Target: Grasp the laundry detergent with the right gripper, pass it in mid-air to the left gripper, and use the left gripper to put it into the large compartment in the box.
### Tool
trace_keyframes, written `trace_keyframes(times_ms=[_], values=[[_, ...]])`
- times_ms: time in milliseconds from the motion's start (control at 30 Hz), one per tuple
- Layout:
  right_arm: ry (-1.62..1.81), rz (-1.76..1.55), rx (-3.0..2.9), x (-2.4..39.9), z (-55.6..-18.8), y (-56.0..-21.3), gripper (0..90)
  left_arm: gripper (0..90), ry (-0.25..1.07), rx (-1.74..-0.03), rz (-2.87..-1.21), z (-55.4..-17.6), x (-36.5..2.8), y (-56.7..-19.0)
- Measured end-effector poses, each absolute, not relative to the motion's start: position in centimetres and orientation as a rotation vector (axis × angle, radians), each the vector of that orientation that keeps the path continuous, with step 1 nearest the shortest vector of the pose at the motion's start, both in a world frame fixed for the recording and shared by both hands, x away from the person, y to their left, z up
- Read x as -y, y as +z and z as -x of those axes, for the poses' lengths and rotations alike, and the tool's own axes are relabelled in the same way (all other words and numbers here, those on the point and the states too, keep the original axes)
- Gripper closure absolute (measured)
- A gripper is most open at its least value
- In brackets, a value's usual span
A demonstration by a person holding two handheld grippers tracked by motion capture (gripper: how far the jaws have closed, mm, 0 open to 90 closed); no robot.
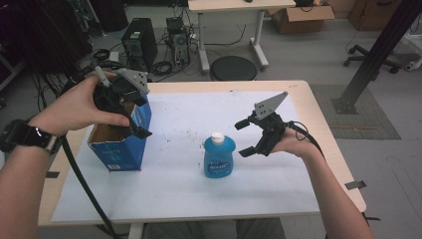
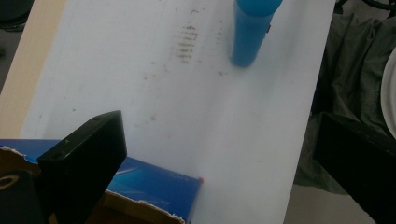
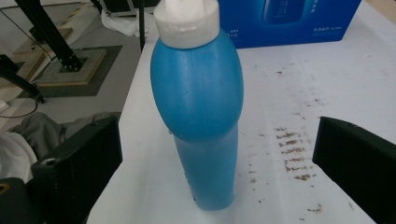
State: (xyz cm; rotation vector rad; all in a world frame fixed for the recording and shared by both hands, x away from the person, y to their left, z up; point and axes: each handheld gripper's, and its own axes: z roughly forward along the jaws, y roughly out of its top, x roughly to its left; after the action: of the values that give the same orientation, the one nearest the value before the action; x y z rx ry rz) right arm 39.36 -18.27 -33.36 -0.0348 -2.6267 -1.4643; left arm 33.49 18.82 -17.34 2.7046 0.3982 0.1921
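A blue bottle (image 1: 219,156) with a white cap (image 1: 217,136) is seen standing upright on the white sheet (image 1: 179,189) that covers the table (image 1: 318,107). The right gripper (image 1: 247,137) is held just beside the bottle, apart from it, with its jaws spread wide and nothing between them; in the right gripper view the bottle (image 3: 201,107) is framed between the two jaws, just ahead of them and untouched. Brown smudges (image 3: 292,154) are visible on the sheet beside the bottle's base.

The left gripper (image 1: 134,117) is held over an open blue box (image 1: 122,144) — its jaws are parted wide and empty. In the left gripper view one jaw is seen just above the box's torn cardboard rim (image 2: 154,210), though contact cannot be told; the bottle (image 2: 252,32) is seen well ahead of the jaws, across bare sheet.

A wristwatch (image 1: 22,135) is worn on the left forearm — beyond the table, a round black stool (image 1: 233,68) is seen on the floor.
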Motion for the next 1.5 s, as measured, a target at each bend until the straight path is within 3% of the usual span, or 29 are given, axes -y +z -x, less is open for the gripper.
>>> trace_keyframes(times_ms=[1000,1500], values=[[-1.468,0.025,2.566,13.9,-38.5,-37.9,4.2,3.8,0.179,-0.386,-2.711,-33.2,-18.7,-17.9],[-1.484,0.011,2.563,13.2,-38.4,-38.8,13.2,3.8,0.168,-0.385,-2.718,-33.2,-18.8,-18.0]])
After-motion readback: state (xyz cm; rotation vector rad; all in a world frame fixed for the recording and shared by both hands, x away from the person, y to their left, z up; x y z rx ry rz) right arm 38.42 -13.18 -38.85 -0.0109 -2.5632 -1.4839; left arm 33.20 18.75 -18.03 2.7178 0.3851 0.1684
